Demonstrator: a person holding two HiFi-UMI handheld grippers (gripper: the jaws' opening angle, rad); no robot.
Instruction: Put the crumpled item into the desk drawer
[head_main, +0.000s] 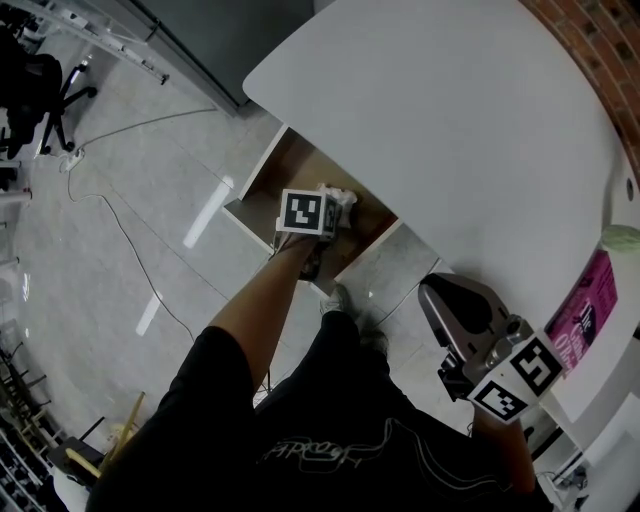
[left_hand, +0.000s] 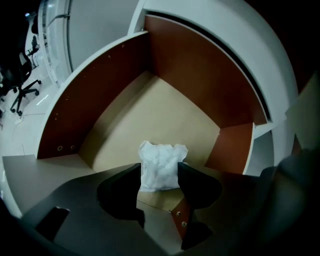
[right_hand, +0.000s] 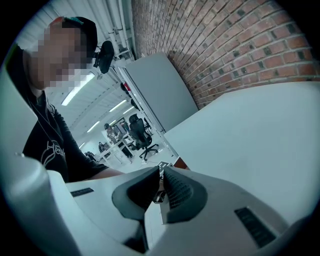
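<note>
The left gripper (left_hand: 159, 175), held in the person's outstretched bare left arm (head_main: 262, 305), reached down into the open wooden drawer (left_hand: 192, 75) with reddish-brown side walls and a pale tan bottom, which stood pulled out from under the rounded white worktop (head_main: 450, 130). Its dark jaws stood apart and did not clamp anything. Between them lay the crumpled white packet (left_hand: 161, 157), resting on the drawer bottom near the front of the compartment, with its edges just beside the inner faces of both jaws. From the head view the packet showed only as a white patch just past the gripper's black-and-white marker cube (head_main: 308, 212), inside the drawer and above the shiny grey tiled floor (head_main: 140, 190). The right gripper (right_hand: 161, 182) hung off to the person's right, beside the near edge of the worktop, well apart from the drawer. Its ribbed dark jaws were drawn together with only a thin slit left, and nothing sat between them. Its camera looked across the bare worktop toward a red brick wall (right_hand: 240, 45) and a black office chair (right_hand: 141, 135) far behind. A magenta printed sheet (head_main: 588, 305) lay on the worktop near that gripper.
</note>
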